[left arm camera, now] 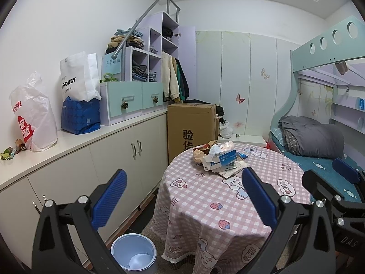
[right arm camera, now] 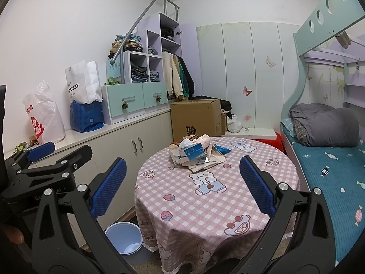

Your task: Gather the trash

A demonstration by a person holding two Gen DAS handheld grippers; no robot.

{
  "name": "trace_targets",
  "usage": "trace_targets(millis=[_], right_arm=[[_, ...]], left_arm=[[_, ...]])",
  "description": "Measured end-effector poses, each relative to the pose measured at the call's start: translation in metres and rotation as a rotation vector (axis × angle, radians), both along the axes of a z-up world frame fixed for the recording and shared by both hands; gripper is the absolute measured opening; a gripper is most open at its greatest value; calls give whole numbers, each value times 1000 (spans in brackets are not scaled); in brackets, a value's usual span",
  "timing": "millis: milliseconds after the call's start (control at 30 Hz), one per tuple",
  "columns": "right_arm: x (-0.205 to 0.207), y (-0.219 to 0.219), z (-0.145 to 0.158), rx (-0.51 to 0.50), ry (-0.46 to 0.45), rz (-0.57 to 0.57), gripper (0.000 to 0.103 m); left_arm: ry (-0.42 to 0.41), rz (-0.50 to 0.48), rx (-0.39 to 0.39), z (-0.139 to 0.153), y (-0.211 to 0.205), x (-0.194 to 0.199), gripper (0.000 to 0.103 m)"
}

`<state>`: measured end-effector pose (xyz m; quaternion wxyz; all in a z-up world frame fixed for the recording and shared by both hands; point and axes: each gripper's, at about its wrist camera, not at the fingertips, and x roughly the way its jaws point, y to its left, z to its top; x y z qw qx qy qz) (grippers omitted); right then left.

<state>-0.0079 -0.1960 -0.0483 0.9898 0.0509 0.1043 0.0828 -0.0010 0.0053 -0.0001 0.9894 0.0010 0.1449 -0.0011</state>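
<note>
Both jaws released, nothing held. Loose trash (left arm camera: 222, 159) at frame centre could be scattered off table (left arm camera: 262, 205), missing bin (left arm camera: 134, 253) lower left.

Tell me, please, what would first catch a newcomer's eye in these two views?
The round table with its pink checked cartoon cloth fills the middle, and a pile of paper and wrapper trash lies on its far side. A pale blue bin stands on the floor at the table's left. Both the left gripper and the right gripper are open and empty.
</note>
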Motion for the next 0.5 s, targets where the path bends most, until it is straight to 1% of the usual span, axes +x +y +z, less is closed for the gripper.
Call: trace_targets(millis=[67, 267, 333, 500], right_arm=[[0, 0, 0, 0, -1, 0, 97], [1, 0, 0, -1, 2, 0, 97], [0, 0, -8, 0, 2, 0, 97], [-1, 0, -9, -1, 3, 1, 97]], left_arm=[[-1, -1, 2, -2, -8, 2, 99], [0, -1, 3, -2, -9, 3, 99], [0, -2, 3, -3, -9, 3, 99], [0, -1, 4, -3, -9, 3, 99]])
